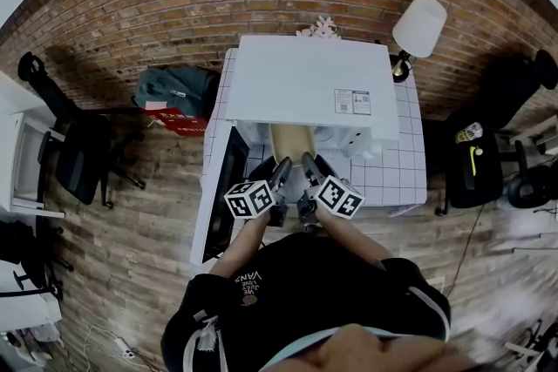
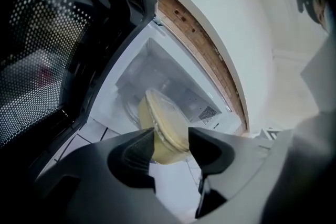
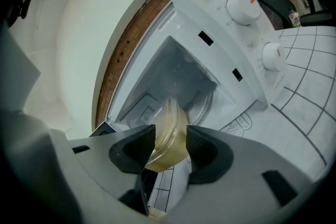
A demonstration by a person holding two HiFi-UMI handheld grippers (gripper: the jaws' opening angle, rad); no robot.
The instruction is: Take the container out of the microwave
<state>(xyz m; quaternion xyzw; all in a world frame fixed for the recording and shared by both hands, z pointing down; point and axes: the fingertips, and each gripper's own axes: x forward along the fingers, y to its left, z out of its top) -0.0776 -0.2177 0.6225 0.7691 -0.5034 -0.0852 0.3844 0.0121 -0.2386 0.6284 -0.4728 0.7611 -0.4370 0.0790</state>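
A pale yellow lidded container sits at the mouth of the white microwave, whose dark door stands swung open to the left. My left gripper and right gripper each clamp one side of it. In the left gripper view the container is tilted between the jaws of the left gripper, with the cavity behind it. In the right gripper view the container is pinched by the right gripper, in front of the microwave.
The microwave stands on a white gridded table against a brick wall. A lamp stands at the table's back right. A grey bag and an office chair are on the left, and a black chair is on the right.
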